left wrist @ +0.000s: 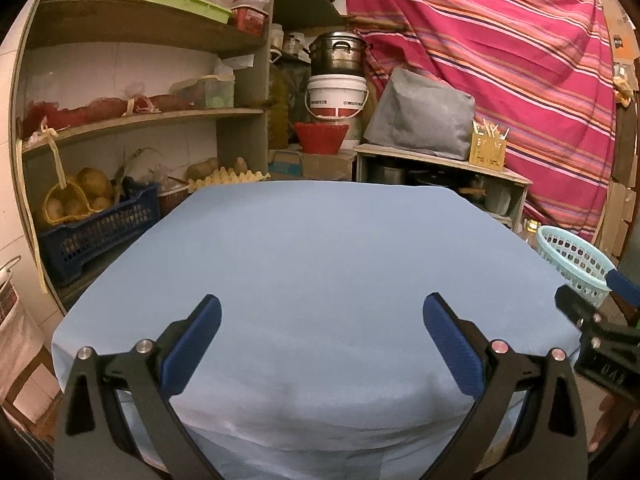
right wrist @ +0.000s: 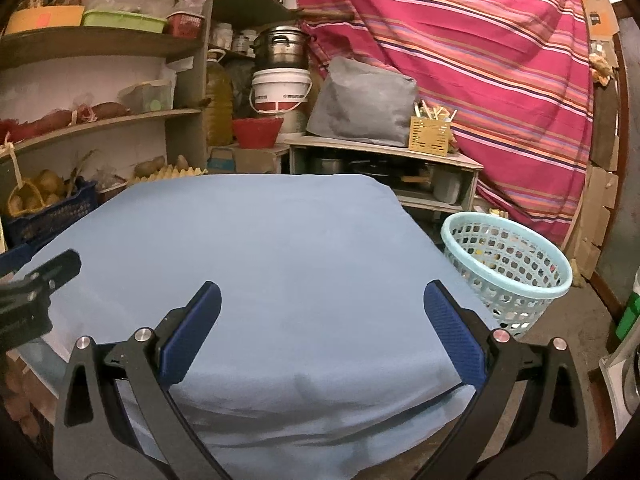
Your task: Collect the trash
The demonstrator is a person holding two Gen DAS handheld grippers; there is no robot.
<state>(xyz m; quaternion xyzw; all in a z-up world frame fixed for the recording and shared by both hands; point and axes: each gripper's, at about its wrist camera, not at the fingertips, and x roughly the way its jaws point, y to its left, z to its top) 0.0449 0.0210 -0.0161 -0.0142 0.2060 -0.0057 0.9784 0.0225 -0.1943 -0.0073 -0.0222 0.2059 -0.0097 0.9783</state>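
Over the blue-clothed counter [left wrist: 312, 264], the left wrist view shows the left gripper [left wrist: 321, 312] with jaws spread, nothing between them. Right wrist view: the right gripper [right wrist: 321, 312] likewise gapes, empty; the pale perforated basket [right wrist: 506, 264] stands on the floor just beside the counter's right edge.

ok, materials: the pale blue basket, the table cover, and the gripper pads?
Basket: looks like moulded plastic, pale blue, slightly glossy, with a perforated wall and rolled rim.
Table cover: likely woven cloth, matte light blue, creasing softly over the near edge.
Right gripper pads: probably rubber or textured plastic, dark blue, finely ribbed.
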